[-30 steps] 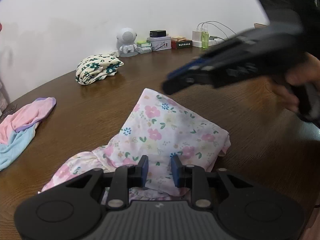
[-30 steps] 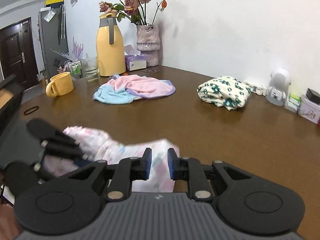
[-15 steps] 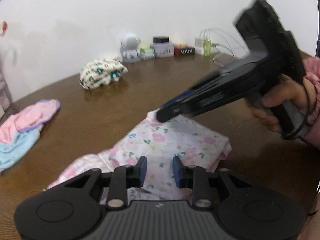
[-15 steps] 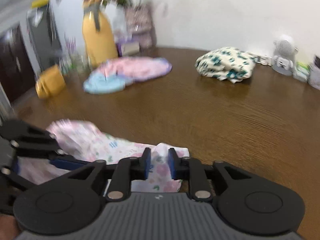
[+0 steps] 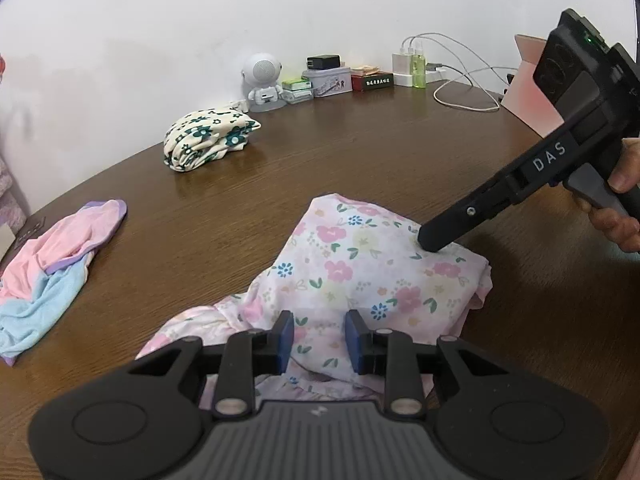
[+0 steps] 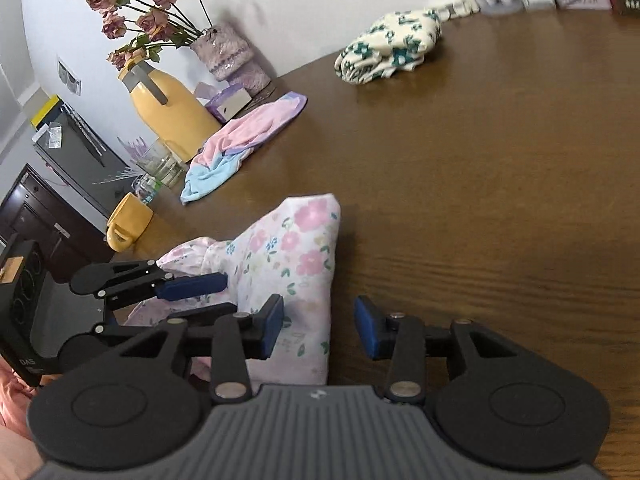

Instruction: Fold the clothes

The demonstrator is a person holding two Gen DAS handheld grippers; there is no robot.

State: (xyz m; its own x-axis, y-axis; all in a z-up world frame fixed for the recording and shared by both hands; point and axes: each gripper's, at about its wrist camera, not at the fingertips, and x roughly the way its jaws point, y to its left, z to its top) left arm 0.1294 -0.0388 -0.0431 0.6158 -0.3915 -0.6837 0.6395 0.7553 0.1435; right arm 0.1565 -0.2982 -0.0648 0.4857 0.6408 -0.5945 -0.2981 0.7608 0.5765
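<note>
Right gripper (image 6: 319, 327) opened, vase (image 6: 230, 54) holding roses (image 6: 132, 20)

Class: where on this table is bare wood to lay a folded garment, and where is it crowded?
Bare wood lies between the pink floral garment and the folded green-flowered cloth, and right of the garment. Crowded: the wall edge around the white speaker and boxes.

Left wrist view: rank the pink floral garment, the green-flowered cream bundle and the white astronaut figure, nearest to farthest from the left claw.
1. Pink floral garment, directly at the left claw.
2. Green-flowered cream bundle, mid-table, left.
3. White astronaut figure, by the wall.
</note>
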